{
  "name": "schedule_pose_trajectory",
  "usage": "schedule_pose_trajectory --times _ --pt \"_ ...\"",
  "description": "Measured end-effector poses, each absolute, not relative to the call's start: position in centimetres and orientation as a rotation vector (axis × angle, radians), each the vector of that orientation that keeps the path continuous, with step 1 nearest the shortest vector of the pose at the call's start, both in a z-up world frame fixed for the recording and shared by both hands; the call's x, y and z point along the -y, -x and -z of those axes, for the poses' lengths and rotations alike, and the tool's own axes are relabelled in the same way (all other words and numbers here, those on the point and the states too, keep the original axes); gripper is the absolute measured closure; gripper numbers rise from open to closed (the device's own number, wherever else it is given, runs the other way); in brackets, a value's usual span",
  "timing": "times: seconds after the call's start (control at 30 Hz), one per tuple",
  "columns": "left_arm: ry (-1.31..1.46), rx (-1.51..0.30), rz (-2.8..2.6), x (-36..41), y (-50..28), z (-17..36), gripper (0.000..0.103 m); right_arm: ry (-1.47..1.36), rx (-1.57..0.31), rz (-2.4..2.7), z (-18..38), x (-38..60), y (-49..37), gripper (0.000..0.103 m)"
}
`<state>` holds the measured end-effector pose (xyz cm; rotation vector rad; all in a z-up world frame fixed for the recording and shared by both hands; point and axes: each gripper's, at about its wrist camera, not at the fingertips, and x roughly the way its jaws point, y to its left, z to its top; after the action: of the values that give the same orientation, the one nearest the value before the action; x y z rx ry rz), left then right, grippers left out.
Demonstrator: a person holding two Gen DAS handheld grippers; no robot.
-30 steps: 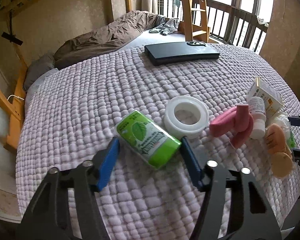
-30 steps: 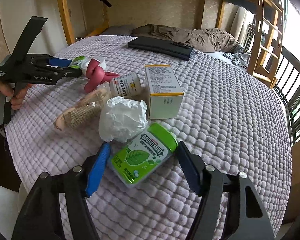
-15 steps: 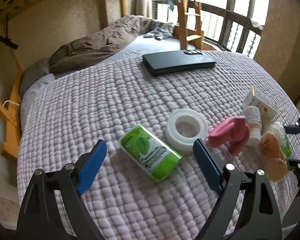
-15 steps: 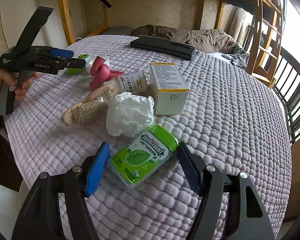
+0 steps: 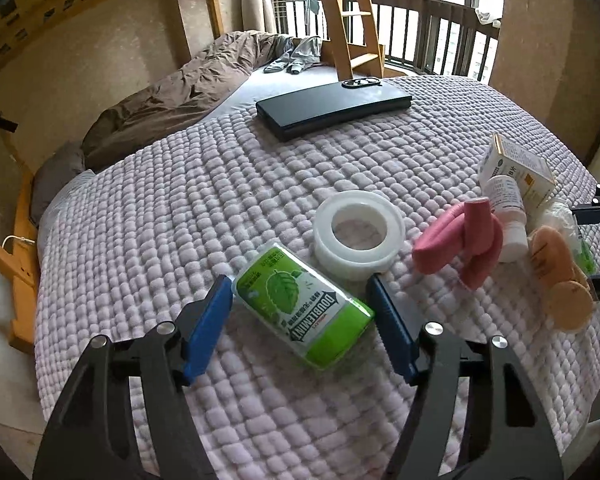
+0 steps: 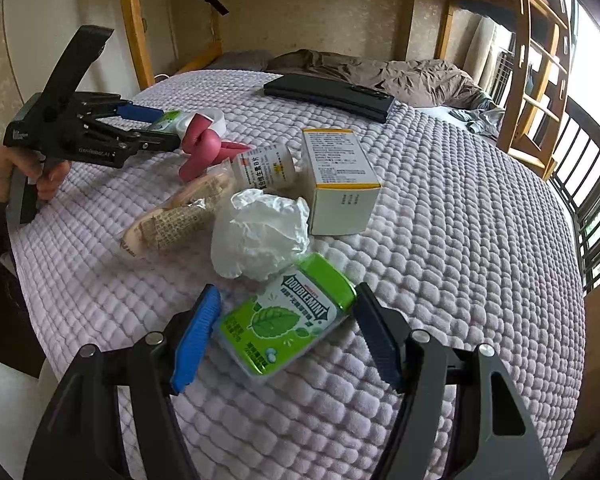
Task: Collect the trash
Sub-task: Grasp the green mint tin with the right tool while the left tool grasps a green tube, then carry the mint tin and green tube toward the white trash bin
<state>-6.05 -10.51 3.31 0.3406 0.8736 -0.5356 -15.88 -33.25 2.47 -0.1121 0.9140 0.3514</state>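
- The left gripper (image 5: 302,300) is down over the quilted bedspread (image 5: 180,200), jaws closing in on a green gum pack (image 5: 303,312) that lies flat and slanted between them.
- Its blue pads (image 5: 206,330) stand right at the pack's two ends; whether they press yet, I cannot tell for sure.
- Just beyond that pack sits a white tape ring (image 5: 359,236), close to the far corner of the pack.
- On the other side, the right gripper (image 6: 286,330) has its jaws about half open around a second green mint tin (image 6: 286,320), both pads against the tin's ends.
- That tin lies on the bedspread just beside a crumpled white wrapper (image 6: 260,232).
- Past the wrapper stands a white-and-orange medicine box (image 6: 340,178), with a small pill bottle (image 6: 266,168) lying beside it.
- A pink rolled item (image 6: 204,146) and a tan packet (image 6: 176,216) lie between the two grippers.
- Far back, a dark flat case (image 5: 334,108) rests on the bedspread, well apart from the clutter.
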Motion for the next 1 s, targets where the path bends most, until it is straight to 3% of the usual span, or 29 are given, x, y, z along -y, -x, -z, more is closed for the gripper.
schedule_pose_trajectory --times 1.0 --pt "-0.189 -0.915 0.454 9.3 11.4 -5.3 0.033 -0.071 -0.961 -0.236 -4.1 34.1 19.0 0.035"
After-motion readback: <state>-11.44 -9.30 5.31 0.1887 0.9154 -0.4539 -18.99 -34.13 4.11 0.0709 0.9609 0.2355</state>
